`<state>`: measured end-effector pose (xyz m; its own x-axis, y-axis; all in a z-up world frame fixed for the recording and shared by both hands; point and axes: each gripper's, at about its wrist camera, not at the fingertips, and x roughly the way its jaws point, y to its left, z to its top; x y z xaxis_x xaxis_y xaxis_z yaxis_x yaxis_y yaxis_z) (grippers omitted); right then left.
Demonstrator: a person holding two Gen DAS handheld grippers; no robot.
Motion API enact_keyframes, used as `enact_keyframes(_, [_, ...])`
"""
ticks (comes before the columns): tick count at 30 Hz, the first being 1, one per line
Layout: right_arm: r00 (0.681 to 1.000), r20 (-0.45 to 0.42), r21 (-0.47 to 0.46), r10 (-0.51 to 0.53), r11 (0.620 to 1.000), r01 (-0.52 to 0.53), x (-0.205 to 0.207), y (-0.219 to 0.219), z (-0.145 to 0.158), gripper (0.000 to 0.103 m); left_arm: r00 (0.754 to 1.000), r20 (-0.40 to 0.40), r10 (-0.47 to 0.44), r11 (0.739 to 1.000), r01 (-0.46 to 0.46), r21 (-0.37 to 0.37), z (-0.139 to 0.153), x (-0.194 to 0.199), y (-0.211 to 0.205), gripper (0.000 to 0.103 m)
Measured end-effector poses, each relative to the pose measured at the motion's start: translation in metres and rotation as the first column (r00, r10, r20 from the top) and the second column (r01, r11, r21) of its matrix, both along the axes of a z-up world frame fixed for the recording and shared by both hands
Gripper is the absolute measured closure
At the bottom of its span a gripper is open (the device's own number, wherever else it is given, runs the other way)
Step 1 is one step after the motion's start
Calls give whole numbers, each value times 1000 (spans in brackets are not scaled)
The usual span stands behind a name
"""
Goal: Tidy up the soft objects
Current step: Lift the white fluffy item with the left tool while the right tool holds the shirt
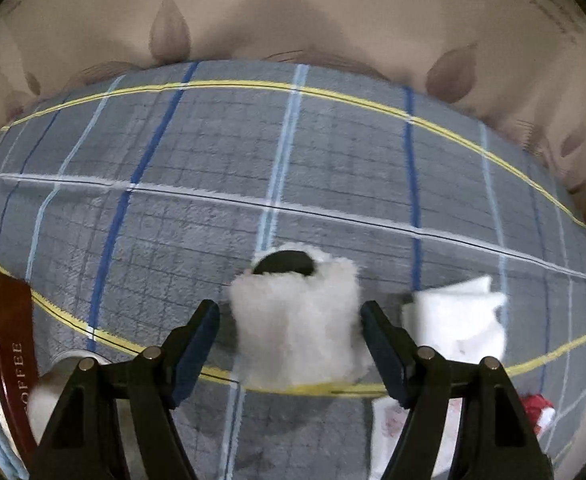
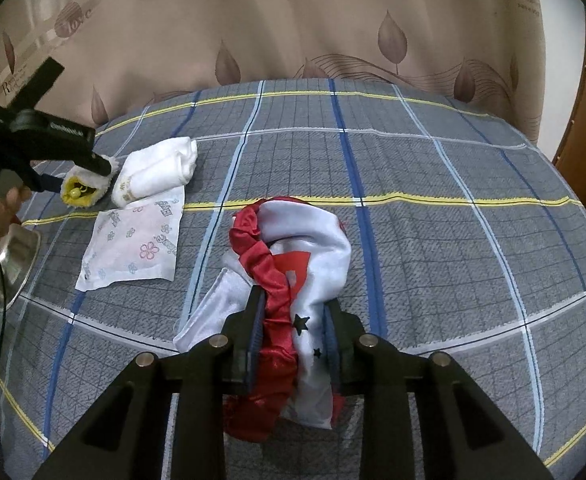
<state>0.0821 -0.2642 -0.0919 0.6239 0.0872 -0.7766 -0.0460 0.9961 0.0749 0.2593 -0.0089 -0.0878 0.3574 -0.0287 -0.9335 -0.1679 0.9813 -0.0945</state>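
In the right wrist view the right gripper (image 2: 293,316), low in the centre of the frame, has its jaws closed narrowly on a crumpled red and white satin cloth (image 2: 293,248) that lies mid-frame on the grey plaid blanket (image 2: 433,208). At the upper left of that frame a folded white towel (image 2: 159,170) rests touching a flower-printed tissue (image 2: 133,246), just beside a fluffy white roll (image 2: 87,190) (yellow inside). In the left wrist view the left gripper (image 1: 291,328) has its jaws spread wide on either side of that fluffy roll (image 1: 297,320) at lower centre, pads not pressing it.
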Motion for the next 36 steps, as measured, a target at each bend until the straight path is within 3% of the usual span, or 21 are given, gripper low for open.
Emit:
enact_keyframes(1, [1000,-1,2,0,1000,0,0,0,0,76,1000,-2,6,1000,-6,9,-2,1,0,29])
enact_keyframes(4, [1000,-2,1,1,1000,-1,1,2,-1,76,1000,-23,12,999,-12,-35,-8,3,3,56])
enact_keyframes(6, [1000,-1,0,-1,1000,1,0,1,0,76,999,-48,-7,997,3,-71,-9,2,1,61])
enact_keyframes(8, [1000,-1,0,0,1000,0,0,1,0,75,999,-29,-25,998,23,-59,-4,-1,-4,66])
enact_keyframes(22, [1000,-2,-4,0,1000,0,1,1,-1,75,989,-19,-145,988,144,-59,37,-57,-14,69])
enact_keyframes(31, [1000,-2,-2,0,1000,0,1,1,-1,75,973,25,-228,972,229,-47,84,-139,6,69])
enact_keyframes(36, [1000,-1,-18,1,1000,-1,1,2,-1,75,977,52,-209,977,211,-34,102,-179,43,69])
